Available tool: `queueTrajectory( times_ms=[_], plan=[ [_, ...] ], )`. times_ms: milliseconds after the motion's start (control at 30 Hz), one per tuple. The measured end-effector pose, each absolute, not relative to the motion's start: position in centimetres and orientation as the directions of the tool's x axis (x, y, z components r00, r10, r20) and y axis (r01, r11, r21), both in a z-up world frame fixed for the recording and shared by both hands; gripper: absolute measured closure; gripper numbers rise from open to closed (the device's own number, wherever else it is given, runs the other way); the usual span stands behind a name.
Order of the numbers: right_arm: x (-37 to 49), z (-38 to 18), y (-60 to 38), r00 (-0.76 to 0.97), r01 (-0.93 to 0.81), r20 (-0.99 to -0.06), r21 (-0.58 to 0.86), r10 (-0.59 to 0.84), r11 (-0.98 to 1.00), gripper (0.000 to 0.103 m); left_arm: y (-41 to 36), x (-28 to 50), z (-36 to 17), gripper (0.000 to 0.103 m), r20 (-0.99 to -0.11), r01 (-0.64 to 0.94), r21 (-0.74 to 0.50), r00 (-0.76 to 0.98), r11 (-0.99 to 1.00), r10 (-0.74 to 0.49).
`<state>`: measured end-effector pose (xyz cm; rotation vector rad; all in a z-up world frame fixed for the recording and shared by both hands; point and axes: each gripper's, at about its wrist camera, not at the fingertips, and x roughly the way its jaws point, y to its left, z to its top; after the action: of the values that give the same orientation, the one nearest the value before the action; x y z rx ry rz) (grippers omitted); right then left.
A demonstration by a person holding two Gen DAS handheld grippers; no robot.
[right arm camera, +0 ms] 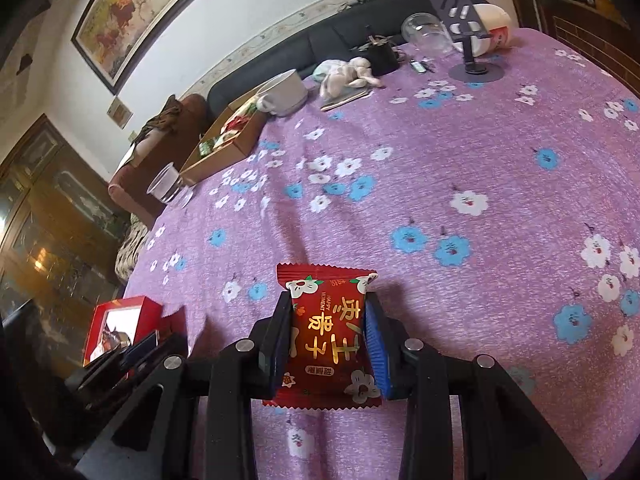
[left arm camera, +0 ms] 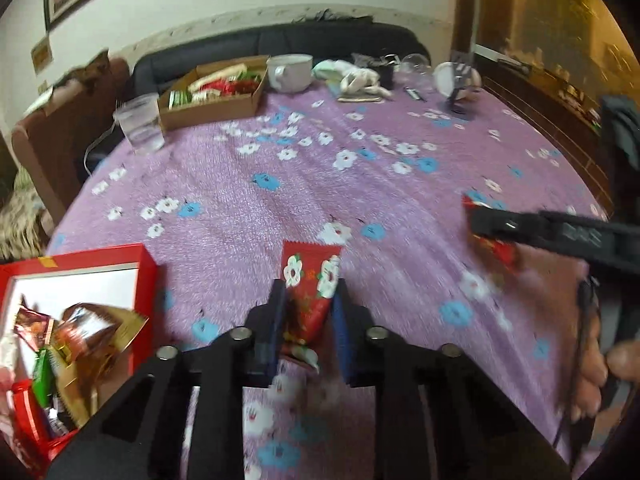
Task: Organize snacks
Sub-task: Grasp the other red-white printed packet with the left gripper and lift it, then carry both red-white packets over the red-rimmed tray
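Note:
My left gripper is shut on a red snack packet with white flowers, held above the purple flowered tablecloth. A red box with several snacks inside sits just to its left; it also shows in the right wrist view. My right gripper is shut on another red snack packet with gold characters. In the left wrist view the right gripper shows at the right, holding its packet.
A brown cardboard box with several snacks stands at the far left of the table. Beside it are a clear plastic cup and a white mug. A cloth toy, a glass and a phone stand lie at the far edge.

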<state>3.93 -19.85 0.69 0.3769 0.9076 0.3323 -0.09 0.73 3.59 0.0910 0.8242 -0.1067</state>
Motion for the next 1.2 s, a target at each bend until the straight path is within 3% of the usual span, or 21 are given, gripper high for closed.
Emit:
queueTrajectory(
  times_ms=[467,633,767,900,1200],
  plan=[
    [4.1,0.1,-20.0,0.568,-0.107,-0.703,0.452,0.427,0.886,0.068,4.8,-0.2,3.9,0.088,-0.732,0.075,-0.081,0.672,0.994,-0.11],
    [4.1,0.2,-20.2,0.567,-0.104,-0.7,0.461,0.434,0.881,0.068,5.5,0.7,3.1,0.058,-0.762,0.036,-0.137,0.635,0.99,-0.129],
    [4.0,0.4,-20.1,0.569,-0.112,-0.696,0.462,0.438,0.88,0.068,4.7,1.0,2.4,0.058,-0.766,0.051,-0.13,0.629,0.99,-0.133],
    [3.9,0.4,-20.1,0.57,-0.113,-0.692,0.469,0.444,0.876,0.068,3.6,1.0,1.6,0.076,-0.776,0.088,-0.143,0.608,0.986,-0.167],
    [3.7,0.7,-20.0,0.578,-0.127,-0.68,0.472,0.452,0.872,0.068,4.2,-0.4,2.7,0.076,-0.738,0.108,-0.154,0.649,0.982,-0.187]
  ],
)
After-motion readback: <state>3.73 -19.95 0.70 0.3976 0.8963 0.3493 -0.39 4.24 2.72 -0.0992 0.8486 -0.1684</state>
